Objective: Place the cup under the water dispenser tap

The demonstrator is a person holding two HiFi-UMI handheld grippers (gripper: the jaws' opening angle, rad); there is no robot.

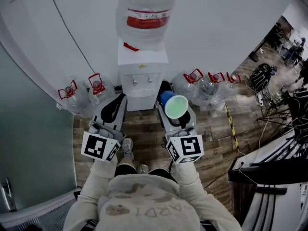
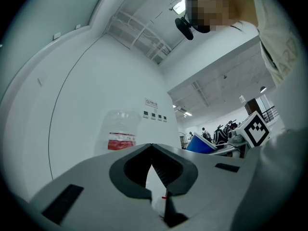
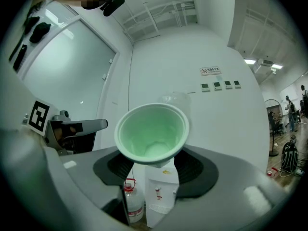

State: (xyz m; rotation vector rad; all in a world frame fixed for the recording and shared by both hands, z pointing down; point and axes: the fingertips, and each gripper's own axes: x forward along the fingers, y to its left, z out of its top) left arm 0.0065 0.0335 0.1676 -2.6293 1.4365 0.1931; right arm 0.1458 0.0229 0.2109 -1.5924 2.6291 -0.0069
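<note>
A white water dispenser [image 1: 143, 81] stands against the wall with a big clear bottle [image 1: 143, 18] on top and its taps facing me. My right gripper [image 1: 168, 99] is shut on the cup [image 1: 176, 107], which is green inside and blue outside, just right of the dispenser's front. In the right gripper view the cup [image 3: 151, 134] sits upright between the jaws, above the dispenser [image 3: 161, 196]. My left gripper [image 1: 120, 99] hangs left of the dispenser, shut with nothing in it. In its own view the fingertips [image 2: 152, 150] meet, and the blue cup [image 2: 199, 143] shows at right.
Spare water bottles with red handles [image 1: 72, 93] [image 1: 207, 88] stand on the wooden floor on both sides of the dispenser. A glass wall runs along the left. Cables and dark stands [image 1: 284, 105] crowd the right, past a yellow-black floor strip [image 1: 231, 124].
</note>
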